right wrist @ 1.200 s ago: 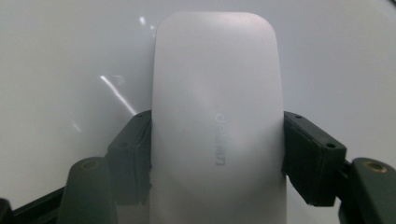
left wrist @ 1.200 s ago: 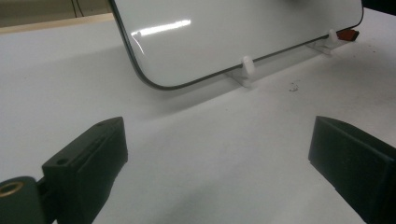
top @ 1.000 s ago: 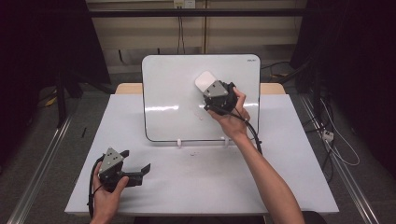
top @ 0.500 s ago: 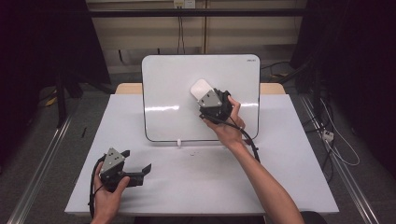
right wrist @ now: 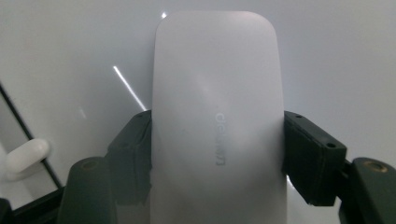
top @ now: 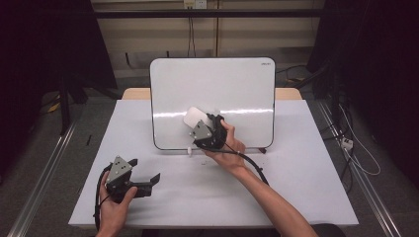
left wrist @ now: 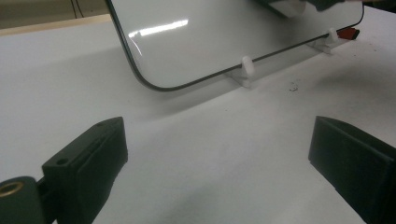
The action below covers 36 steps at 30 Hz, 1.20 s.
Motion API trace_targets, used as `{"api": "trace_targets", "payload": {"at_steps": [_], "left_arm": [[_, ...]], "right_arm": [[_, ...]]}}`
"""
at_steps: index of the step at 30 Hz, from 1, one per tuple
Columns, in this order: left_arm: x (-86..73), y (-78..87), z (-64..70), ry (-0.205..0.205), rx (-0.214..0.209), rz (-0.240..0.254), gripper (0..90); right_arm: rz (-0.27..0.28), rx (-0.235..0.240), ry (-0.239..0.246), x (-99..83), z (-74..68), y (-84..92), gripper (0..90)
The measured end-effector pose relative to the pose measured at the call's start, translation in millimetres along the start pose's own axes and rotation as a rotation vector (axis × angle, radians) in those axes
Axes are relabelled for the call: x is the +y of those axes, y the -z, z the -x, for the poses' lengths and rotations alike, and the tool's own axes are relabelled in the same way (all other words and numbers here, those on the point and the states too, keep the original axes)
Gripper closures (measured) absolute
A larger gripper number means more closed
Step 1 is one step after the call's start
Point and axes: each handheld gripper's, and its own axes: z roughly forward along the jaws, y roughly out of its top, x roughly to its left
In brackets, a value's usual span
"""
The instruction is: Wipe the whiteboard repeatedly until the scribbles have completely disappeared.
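Eraser (right wrist: 217, 126), a smooth white block with a faint embossed brand name, sits pinched between the two black jaws of the right claw (top: 197, 124) and lies flat against the lower middle of the whiteboard (top: 212, 98), just above the board's bottom edge. The wiping step looks to be in hand: the eraser is being run over the board face, low and somewhat left of centre. The next move, as far as can be judged, calls for an even sweep along the bottom strip with the block kept flat on the surface, without knocking the small white clip feet (left wrist: 247, 66) that prop the board up on the desk (top: 306, 173).

Well below and to the left of the whiteboard, the left claw (top: 148, 177) rests low over the desk near its front edge, jaws spread wide with nothing between them, pointing toward the board's lower left corner.

No ink marks can be made out on the board; glare streaks cross its middle, so whether anything is left to wipe cannot be told. The eraser's felt side is pressed to the board and hidden. In the left gripper view the eraser is cut off at the top edge, and a small red object (left wrist: 348, 32) beside the board's far foot is too small to identify.
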Motion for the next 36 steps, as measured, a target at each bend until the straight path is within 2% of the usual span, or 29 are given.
{"api": "trace_targets", "payload": {"at_steps": [1, 3, 6, 8, 12, 14, 16, 17, 19, 24, 25, 33, 34, 36], "left_arm": [[0.0, 0.1, 0.3, 0.001, -0.001, 0.001, 4.5], [-0.1, 0.5, 0.6, -0.001, 0.0, 0.002, 4.5], [-0.2, 0.3, 0.6, -0.004, 0.0, 0.002, 4.5], [-0.5, -0.4, 0.1, 0.0, -0.001, -0.001, 4.5], [-0.1, 0.8, -0.3, -0.001, 0.0, 0.004, 4.5], [0.1, 1.1, 0.0, 0.0, 0.001, 0.005, 4.5], [0.2, 0.7, 0.2, -0.001, 0.0, 0.002, 4.5], [0.2, 0.5, 0.4, -0.004, 0.0, 0.001, 4.5], [0.4, -0.5, 0.9, -0.002, -0.003, 0.003, 4.5], [0.5, -0.9, 1.1, -0.004, 0.001, 0.0, 4.5], [0.4, -0.9, 1.2, -0.003, 0.0, -0.001, 4.5], [0.1, -0.8, 0.7, -0.005, -0.001, -0.001, 4.5], [0.1, -0.8, 0.7, -0.005, -0.002, -0.001, 4.5], [0.1, -0.9, 0.7, -0.004, -0.003, 0.001, 4.5]], "right_arm": [[0.0, -0.006, 0.018, -0.3, -2.4, 0.6, 31.5], [0.002, 0.017, 0.008, -0.6, 1.8, 0.4, 31.4], [0.0, 0.011, 0.007, -0.2, 9.1, -0.8, 31.4], [-0.003, -0.006, -0.021, 0.6, 21.3, -1.4, 31.5], [-0.007, -0.056, -0.111, 1.9, 52.6, -3.4, 31.4], [-0.011, -0.061, -0.137, 2.5, 58.0, -4.3, 31.4], [-0.008, -0.093, -0.122, 3.2, 52.0, -4.1, 31.4], [-0.005, -0.087, -0.129, 3.6, 49.7, -3.9, 31.4], [-0.004, -0.083, -0.11, 4.6, 41.6, -4.1, 31.4], [0.005, -0.048, -0.051, 10.0, 15.1, -6.0, 31.4], [0.005, -0.041, -0.029, 11.0, 10.9, -6.3, 31.4], [0.013, 0.017, 0.06, 11.8, -22.3, -5.0, 31.5], [0.013, 0.015, 0.064, 11.4, -22.7, -4.5, 31.4], [0.015, 0.043, 0.049, 10.7, -17.1, -4.8, 31.4]]}}
